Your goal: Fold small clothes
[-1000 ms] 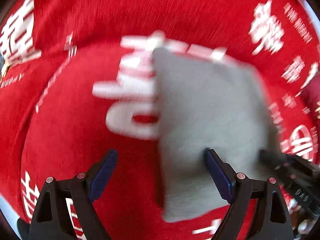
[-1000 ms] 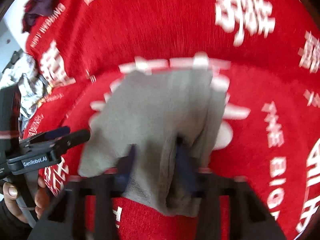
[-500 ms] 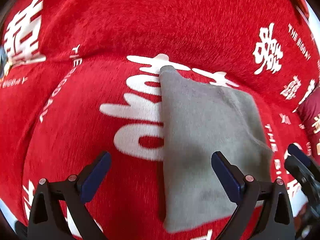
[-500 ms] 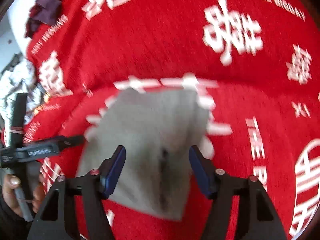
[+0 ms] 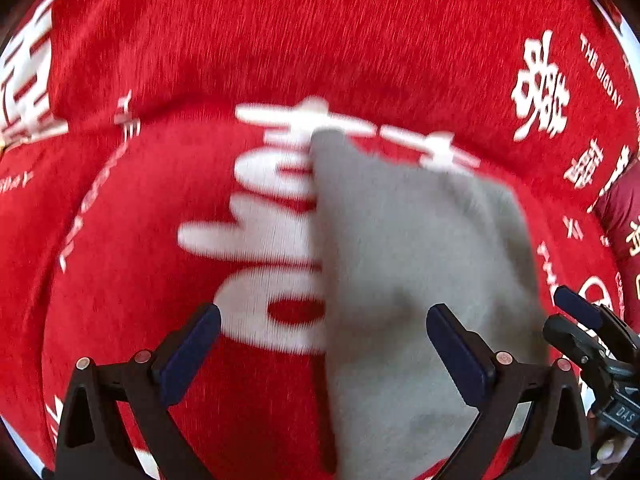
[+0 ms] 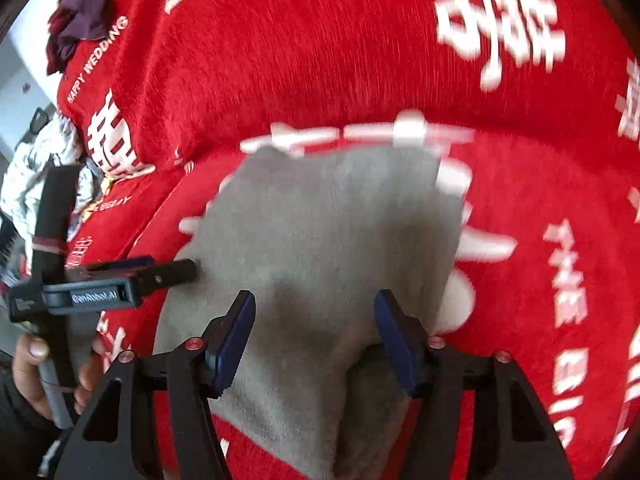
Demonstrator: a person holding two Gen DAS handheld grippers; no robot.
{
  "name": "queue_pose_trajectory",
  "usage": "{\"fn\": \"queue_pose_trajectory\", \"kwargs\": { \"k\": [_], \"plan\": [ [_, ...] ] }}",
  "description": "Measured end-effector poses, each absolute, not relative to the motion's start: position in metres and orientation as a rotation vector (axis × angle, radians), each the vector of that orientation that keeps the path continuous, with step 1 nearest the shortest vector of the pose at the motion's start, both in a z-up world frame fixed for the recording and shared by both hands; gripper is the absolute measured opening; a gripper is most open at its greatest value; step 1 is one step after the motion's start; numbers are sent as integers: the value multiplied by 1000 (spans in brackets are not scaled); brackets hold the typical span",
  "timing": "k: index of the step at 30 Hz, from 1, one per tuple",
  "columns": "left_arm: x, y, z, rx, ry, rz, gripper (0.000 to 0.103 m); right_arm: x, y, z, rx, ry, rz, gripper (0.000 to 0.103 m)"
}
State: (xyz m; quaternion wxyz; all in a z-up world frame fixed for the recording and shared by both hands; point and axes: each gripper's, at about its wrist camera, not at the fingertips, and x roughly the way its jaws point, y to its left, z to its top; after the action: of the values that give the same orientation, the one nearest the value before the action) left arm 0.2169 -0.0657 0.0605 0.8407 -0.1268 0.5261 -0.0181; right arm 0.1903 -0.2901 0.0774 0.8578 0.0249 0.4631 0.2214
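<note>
R gripper (image 6: 314, 336) jaws apart, nothing gripped, over near edge of grey cloth (image 6: 320, 240). L gripper (image 5: 322, 350) opening wide, empty, astride cloth's left edge. Cloth folded on red cover (image 6: 320, 60). Risk: a pad snags an edge, undoing fold

The left gripper (image 5: 323, 346) points steeply downward, its fingers (image 5: 191, 354) spread wide and opening further, gripping nothing. The right gripper (image 6: 314, 340) also tilts down, fingers (image 6: 232, 340) parted, nothing pinched. A hand (image 6: 36, 376) grips the left gripper's handle.
</note>
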Motion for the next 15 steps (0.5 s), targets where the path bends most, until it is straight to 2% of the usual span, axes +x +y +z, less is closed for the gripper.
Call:
{"fn": "queue_pose_trajectory", "kwargs": {
  "k": [4,10,15],
  "plan": [
    [245,-82,51,-161,1161,14,103,221,-276,85,-9,963,456,74],
    [255,-83,31,-143,1213,15,103,275,-271,29,-25,1159,371,74],
    [256,-83,30,-134,1209,-3,103,276,-271,27,-47,1120,347,77]
  ]
}}
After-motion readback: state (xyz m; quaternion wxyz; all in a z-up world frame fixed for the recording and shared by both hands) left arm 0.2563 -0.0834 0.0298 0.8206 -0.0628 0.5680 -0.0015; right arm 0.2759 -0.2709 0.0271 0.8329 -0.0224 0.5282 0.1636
